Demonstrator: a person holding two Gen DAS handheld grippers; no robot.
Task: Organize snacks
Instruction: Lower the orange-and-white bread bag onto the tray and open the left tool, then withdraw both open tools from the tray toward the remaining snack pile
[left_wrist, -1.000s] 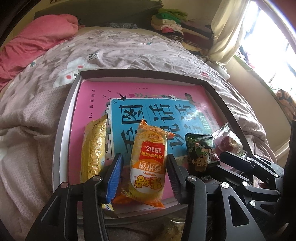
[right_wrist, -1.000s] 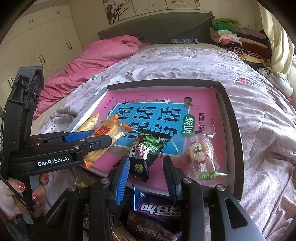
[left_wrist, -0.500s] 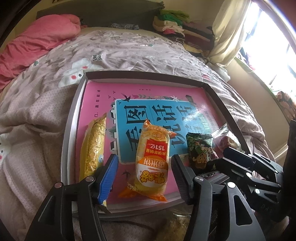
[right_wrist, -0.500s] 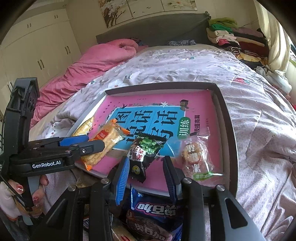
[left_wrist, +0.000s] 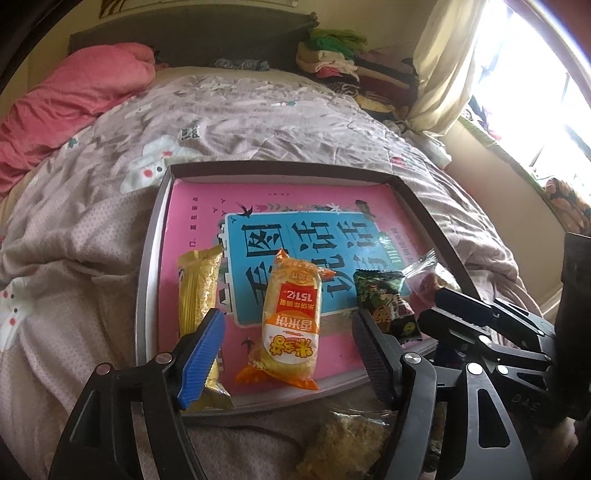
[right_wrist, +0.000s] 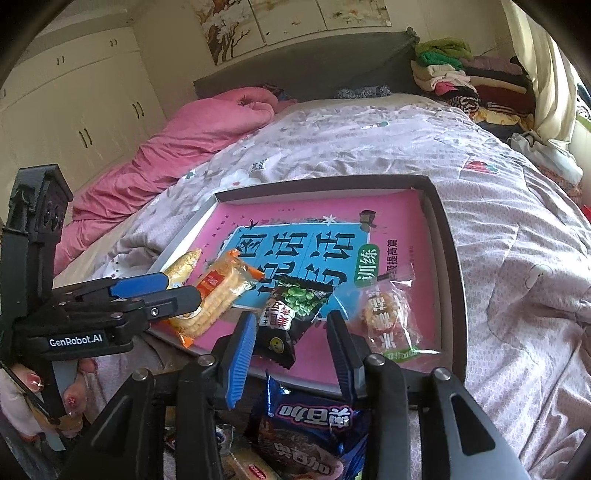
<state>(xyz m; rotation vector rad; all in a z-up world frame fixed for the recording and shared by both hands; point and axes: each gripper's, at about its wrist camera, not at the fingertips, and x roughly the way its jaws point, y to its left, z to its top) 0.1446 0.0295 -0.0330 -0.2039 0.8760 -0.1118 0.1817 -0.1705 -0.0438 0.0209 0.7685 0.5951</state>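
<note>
Four snacks lie in the tray (left_wrist: 147, 280)

Left gripper (left_wrist: 288, 354) has just been opening, spread around the orange rice-cracker pack (left_wrist: 290, 321), untouched; right gripper (right_wrist: 291, 350) stands apart beside the green pea packet (right_wrist: 291, 314).

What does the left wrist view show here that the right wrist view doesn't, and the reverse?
Only left wrist: the bright window.

Only right wrist: the white wardrobe doors, a dark blue snack bag below the tray, and the hand holding the left gripper.

Both: the grey tray, pink book, and four packets, including the orange-ended rice cracker pack and black-green pea packet.
</note>
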